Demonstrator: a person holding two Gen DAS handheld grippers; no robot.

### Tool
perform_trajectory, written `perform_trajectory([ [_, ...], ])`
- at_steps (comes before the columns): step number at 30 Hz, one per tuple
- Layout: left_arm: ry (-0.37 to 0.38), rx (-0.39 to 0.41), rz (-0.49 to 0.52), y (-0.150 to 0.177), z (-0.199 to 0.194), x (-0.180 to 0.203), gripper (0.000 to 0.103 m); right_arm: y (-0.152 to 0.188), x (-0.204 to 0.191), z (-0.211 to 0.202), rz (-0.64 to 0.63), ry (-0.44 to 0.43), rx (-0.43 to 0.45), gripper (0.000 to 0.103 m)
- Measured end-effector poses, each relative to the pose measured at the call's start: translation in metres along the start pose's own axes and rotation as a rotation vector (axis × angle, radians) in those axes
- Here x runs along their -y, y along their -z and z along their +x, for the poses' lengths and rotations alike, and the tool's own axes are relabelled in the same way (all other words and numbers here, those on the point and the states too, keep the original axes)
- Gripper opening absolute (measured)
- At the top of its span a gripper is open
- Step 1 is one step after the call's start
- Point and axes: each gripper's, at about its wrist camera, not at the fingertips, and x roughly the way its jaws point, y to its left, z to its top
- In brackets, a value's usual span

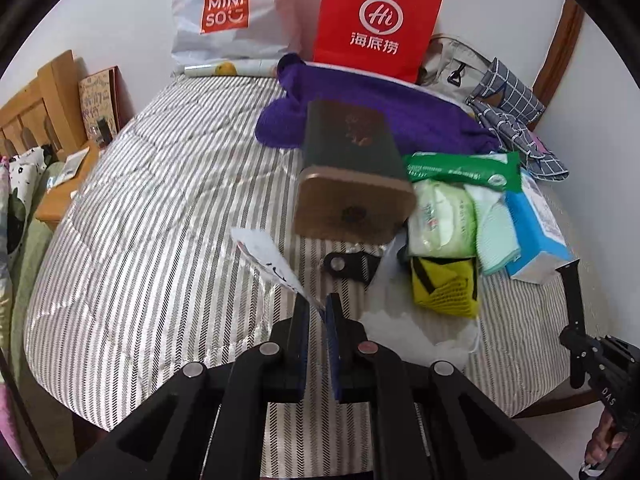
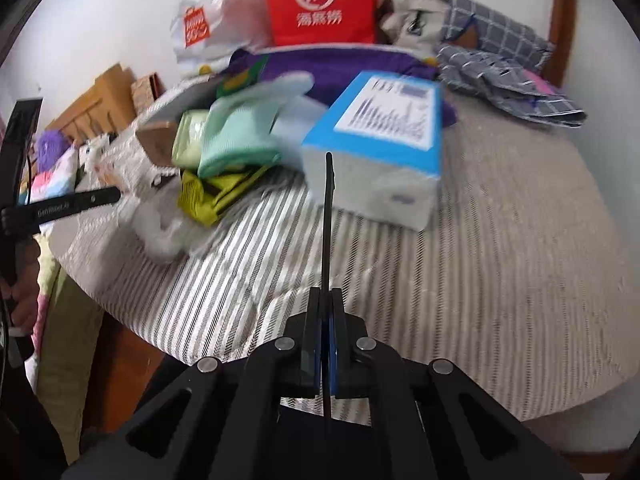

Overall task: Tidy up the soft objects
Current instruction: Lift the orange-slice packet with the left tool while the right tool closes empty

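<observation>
On the striped bed, my left gripper (image 1: 318, 306) is shut on the edge of a thin white plastic bag (image 1: 272, 264) that sticks up from between the fingers. My right gripper (image 2: 325, 300) is shut on a thin black strap (image 2: 328, 208) that stands upright; the strap and gripper also show in the left wrist view (image 1: 574, 300). A pile of soft things lies ahead: yellow-black cloth (image 1: 444, 284), mint green towel (image 1: 494, 236), pale green wipes pack (image 1: 440, 216), green tissue pack (image 1: 464, 170), purple towel (image 1: 384, 112).
A dark green box with a brown lid (image 1: 352, 176) lies beside the pile. A blue-white carton (image 2: 384, 136) is at the right of it. A red paper bag (image 1: 376, 16), a white Miniso bag (image 1: 224, 12), a checked cloth (image 1: 516, 120) stand at the back. A wooden headboard (image 1: 36, 108) is left.
</observation>
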Motion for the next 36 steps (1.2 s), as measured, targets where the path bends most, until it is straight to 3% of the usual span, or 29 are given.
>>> perform_trajectory([
  [5,0.026,0.009,-0.007,-0.006,-0.006,0.005,0.004,-0.007,0.008,-0.019,0.022,0.005,0.049,0.002],
  [20,0.008,0.075,-0.004,-0.028,-0.039,0.01,0.003,-0.036,0.013,-0.049,0.031,-0.016,0.13,0.002],
  [25,-0.063,0.012,-0.028,-0.028,-0.02,0.0,0.003,-0.048,0.012,-0.055,0.024,-0.016,0.146,0.002],
  [28,-0.058,-0.015,-0.04,-0.022,-0.006,-0.005,0.02,-0.052,0.011,-0.054,0.019,-0.02,0.153,0.002],
  [30,-0.037,-0.019,-0.029,-0.02,0.004,-0.004,0.051,-0.053,0.01,-0.05,0.016,-0.025,0.145,0.002],
  [36,-0.068,-0.032,0.013,-0.021,0.03,0.001,0.061,-0.065,0.009,-0.035,0.015,-0.021,0.122,0.002],
])
